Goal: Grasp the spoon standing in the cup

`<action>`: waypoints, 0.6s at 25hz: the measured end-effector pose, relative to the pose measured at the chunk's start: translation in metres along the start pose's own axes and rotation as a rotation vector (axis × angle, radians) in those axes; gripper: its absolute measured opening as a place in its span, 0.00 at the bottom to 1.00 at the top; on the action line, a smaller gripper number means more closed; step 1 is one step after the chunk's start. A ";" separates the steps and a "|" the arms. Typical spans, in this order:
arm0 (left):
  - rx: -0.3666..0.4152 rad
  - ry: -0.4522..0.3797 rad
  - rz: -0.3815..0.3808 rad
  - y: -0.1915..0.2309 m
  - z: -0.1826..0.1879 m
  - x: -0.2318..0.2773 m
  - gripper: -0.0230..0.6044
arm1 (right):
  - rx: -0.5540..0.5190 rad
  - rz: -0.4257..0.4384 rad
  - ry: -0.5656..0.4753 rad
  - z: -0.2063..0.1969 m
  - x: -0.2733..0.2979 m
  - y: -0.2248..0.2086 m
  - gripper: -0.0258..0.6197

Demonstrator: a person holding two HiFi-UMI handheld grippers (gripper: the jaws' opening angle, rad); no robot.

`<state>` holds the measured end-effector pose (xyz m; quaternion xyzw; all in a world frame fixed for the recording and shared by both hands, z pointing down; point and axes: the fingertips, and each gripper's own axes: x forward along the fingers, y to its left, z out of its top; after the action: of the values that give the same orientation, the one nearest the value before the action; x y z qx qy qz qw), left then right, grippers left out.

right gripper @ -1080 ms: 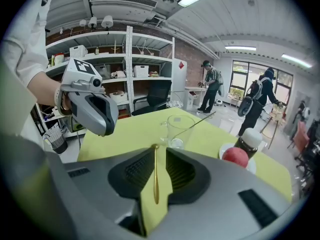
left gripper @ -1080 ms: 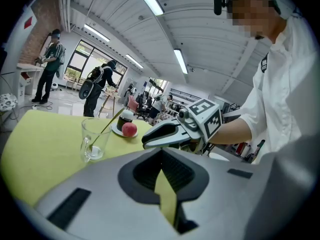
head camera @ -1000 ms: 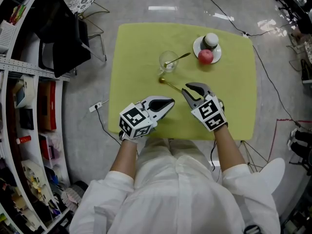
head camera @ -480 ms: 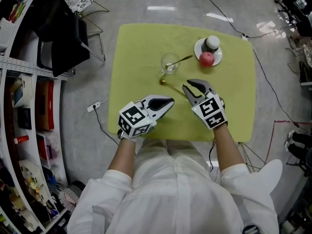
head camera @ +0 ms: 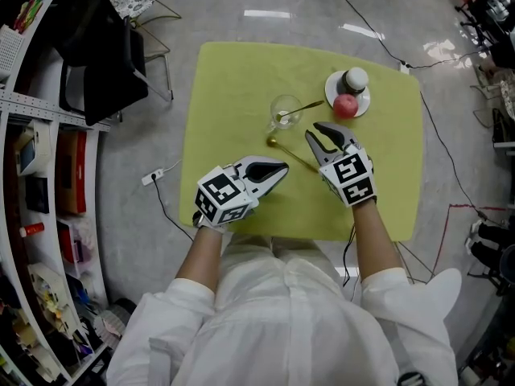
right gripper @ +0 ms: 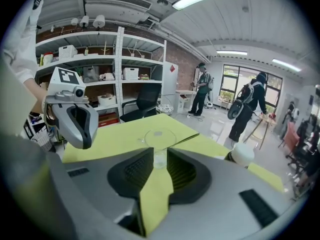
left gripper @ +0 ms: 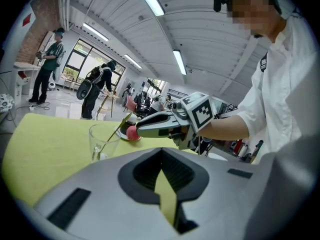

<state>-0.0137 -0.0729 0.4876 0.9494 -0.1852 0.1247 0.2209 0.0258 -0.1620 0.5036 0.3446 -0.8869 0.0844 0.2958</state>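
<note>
Two grippers were held over the yellow-green table (head camera: pixel 225 87) as I watched. My left gripper (head camera: pixel 282 167) had its jaws pressed together on nothing. My right gripper (head camera: pixel 319 132) had its jaws parted and empty. Straight ahead through their gap stood the glass cup (head camera: pixel 285 109), near but untouched. The spoon (head camera: pixel 304 106) stood tilted in that cup, its handle leaning over the rim toward the plate (head camera: pixel 330 85). A second, gold spoon (head camera: pixel 291 154) lay flat on the cloth between the two grippers' tips. The plate sat beyond the right jaws, carrying an apple (head camera: pixel 346 106) and a bottle (head camera: pixel 355 80).
</note>
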 end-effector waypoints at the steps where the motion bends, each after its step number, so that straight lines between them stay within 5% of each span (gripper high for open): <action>1: -0.001 0.000 -0.001 0.002 0.000 0.000 0.04 | 0.004 -0.004 0.002 0.000 0.002 -0.002 0.17; 15: -0.001 0.010 -0.035 0.020 0.012 0.006 0.04 | 0.106 -0.045 0.017 -0.001 0.018 -0.023 0.17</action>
<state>-0.0144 -0.0973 0.4870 0.9517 -0.1674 0.1255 0.2246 0.0312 -0.1893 0.5141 0.3791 -0.8706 0.1275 0.2865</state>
